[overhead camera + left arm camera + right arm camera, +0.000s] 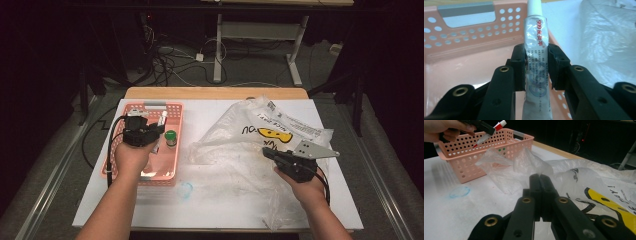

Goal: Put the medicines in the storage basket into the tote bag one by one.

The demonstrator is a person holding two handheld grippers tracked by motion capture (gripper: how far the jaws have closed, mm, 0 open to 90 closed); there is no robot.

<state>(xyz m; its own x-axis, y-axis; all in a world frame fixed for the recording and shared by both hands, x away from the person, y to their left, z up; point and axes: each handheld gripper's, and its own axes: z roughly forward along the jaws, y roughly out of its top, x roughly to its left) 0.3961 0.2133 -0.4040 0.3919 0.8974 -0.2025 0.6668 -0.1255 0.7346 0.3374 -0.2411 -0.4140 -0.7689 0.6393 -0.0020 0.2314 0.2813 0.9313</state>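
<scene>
My left gripper [159, 127] hangs over the pink perforated basket [178, 125], shut on a white ointment tube [162, 119]. In the left gripper view both pads press the middle of the tube [535, 32], whose red print and ribbed cap point toward the basket's far wall [474, 42]. Over on the right, my right gripper [265, 151] is shut on a fold of the clear plastic bag [235, 135]. The right gripper view shows its jaws [539, 178] pinching the bag's rim [524, 161], which stands lifted; the bag's yellow-and-black print [609, 202] lies to the right.
A small green-capped bottle [171, 137] stands inside the basket. A faint blue ring mark [186, 190] is on the white table cover [100, 200] in front of the basket. Cables and desk legs lie on the floor beyond the far edge.
</scene>
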